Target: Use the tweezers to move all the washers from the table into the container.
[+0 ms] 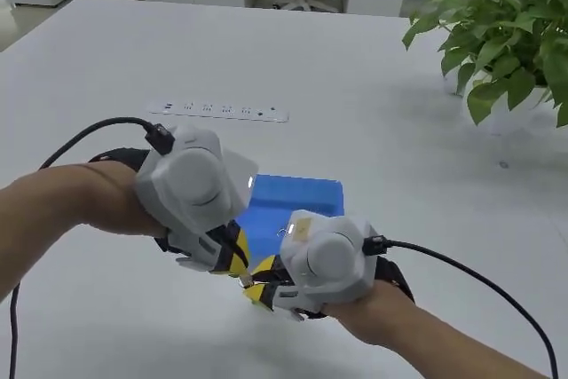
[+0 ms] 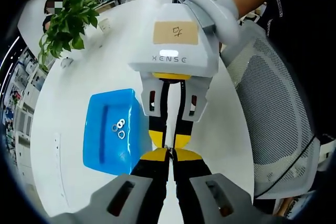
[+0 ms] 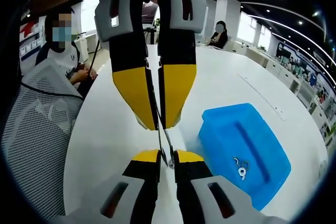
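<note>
The left gripper (image 1: 238,259) and the right gripper (image 1: 260,288) meet tip to tip over the near middle of the white table (image 1: 355,86); the left one comes in from the left, the right one from the near right. In the right gripper view a thin pair of metal tweezers (image 3: 164,142) runs between both sets of yellow-tipped jaws; the right gripper's (image 3: 168,157) jaws are drawn in on one end, and the left gripper's (image 3: 159,121) jaws are pressed in on the length above it. The tweezers' two arms lie close together; whether their tips meet or pinch anything cannot be told. The left gripper view shows the same closed grip at the left gripper's (image 2: 169,154) own tips, with the right gripper (image 2: 169,141) facing it. A blue container (image 1: 302,197) sits on the table just beyond the grippers; a few washers (image 2: 118,127) lie together on its floor. Farther off a white power strip (image 1: 217,111) lies flat; a green plant (image 1: 506,37) stands at the far right.
</note>
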Demonstrator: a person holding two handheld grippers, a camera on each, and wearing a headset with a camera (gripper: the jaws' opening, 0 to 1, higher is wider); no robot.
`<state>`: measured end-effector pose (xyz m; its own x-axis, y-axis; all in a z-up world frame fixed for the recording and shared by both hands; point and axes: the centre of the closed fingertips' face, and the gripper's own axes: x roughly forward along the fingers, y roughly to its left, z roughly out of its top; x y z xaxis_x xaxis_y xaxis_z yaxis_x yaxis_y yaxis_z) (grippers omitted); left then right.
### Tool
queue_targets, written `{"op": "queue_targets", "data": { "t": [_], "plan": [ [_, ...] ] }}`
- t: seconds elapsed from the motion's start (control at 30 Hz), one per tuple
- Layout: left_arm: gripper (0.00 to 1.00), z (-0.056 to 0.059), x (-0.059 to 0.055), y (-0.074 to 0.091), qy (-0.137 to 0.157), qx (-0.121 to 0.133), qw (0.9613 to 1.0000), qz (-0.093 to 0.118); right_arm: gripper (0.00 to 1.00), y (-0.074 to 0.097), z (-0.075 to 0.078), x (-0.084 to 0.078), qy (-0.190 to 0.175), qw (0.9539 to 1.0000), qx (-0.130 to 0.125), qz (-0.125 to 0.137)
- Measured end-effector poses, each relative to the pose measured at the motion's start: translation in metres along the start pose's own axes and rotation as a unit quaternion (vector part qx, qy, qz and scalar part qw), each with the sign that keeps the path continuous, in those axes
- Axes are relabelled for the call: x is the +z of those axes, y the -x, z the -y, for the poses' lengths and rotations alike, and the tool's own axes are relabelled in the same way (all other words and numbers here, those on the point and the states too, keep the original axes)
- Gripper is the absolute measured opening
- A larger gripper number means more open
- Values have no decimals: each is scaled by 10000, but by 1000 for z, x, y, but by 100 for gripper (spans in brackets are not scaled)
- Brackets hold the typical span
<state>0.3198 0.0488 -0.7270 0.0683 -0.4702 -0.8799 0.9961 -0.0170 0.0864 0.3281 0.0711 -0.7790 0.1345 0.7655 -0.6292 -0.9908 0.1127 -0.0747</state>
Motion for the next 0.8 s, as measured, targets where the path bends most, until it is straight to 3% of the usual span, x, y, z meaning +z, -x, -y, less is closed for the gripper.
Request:
{"op": "queue_targets", "data": {
  "t": [0.4,0.8],
  "plan": [
    [6,-7,0,1,183,92,9998,40,11,-1,2,1,-25,10000,32,4],
    [6,-13,6,-4,187,-37,9998,64,11,3,6,0,-169,9998,48,57]
  ]
}}
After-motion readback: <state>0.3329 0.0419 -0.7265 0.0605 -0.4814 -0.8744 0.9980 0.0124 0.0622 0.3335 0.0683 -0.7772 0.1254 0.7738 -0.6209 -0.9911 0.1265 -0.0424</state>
